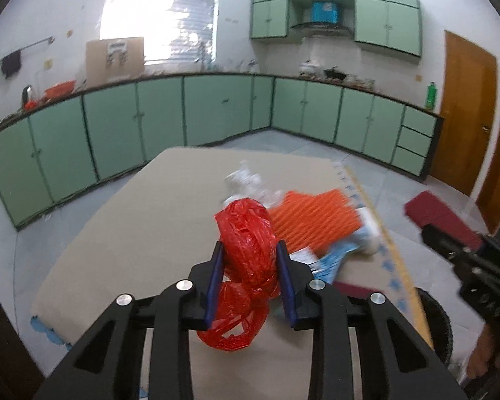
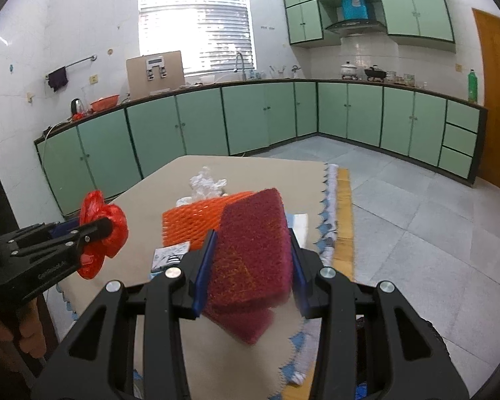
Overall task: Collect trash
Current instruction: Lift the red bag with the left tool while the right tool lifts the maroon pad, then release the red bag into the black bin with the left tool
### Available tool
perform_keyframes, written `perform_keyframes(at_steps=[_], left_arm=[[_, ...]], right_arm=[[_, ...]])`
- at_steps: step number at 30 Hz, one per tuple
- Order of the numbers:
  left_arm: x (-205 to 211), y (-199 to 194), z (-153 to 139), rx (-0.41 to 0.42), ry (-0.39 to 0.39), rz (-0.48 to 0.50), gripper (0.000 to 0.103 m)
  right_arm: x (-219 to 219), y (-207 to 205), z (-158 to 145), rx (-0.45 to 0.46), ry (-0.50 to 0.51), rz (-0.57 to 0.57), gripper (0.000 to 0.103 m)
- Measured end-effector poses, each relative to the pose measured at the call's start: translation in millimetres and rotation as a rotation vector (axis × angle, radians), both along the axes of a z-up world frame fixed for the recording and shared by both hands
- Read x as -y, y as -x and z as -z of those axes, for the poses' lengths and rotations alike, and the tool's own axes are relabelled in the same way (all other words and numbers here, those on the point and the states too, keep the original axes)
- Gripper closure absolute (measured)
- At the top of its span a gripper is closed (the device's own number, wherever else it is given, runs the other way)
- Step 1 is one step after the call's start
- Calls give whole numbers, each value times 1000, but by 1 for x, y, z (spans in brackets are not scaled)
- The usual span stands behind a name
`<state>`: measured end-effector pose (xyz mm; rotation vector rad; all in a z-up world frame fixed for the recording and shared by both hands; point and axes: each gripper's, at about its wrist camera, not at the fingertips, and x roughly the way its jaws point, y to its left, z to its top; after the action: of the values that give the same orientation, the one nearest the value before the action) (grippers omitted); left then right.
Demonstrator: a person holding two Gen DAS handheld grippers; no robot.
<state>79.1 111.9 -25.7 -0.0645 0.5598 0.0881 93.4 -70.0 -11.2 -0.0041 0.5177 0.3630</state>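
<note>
My left gripper (image 1: 250,260) clenches a crinkly red bag (image 1: 246,243) above the table (image 1: 133,233); my right gripper (image 2: 250,266) grips a coarse maroon pad (image 2: 253,246). Ribbed orange netting (image 2: 193,220) lies behind.

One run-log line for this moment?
left claw: shut on red bag | right claw: shut on maroon pad | on table: orange net

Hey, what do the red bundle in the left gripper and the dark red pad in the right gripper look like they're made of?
Red plastic bag: thin glossy plastic film, judging by its crinkles and shiny highlights; the left gripper squeezes it. Maroon scouring pad: looks like coarse matte fibrous abrasive or sponge, going by the rough, fuzzy surface; the right gripper clamps it.
</note>
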Motion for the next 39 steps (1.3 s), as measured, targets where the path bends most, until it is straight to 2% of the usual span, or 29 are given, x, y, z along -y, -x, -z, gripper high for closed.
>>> perform_keyframes(at_steps=[10,16,30,34,39], left_arm=[[75,-10,-10,32,4,172,73],[117,-17,-6,23,19,286,73],[219,-42,22,-51,41,521,73],[248,-48,36,-87,20,559,73],[264,-60,52,-133,19,587,72]], right_arm=[[52,15,-15,17,20,130,64],[99,26,-10,8,32,242,64],[199,35,40,-87,51,475,64],[222,35,59,-121,59,518,64],[240,27,81,-167,62,543,62]])
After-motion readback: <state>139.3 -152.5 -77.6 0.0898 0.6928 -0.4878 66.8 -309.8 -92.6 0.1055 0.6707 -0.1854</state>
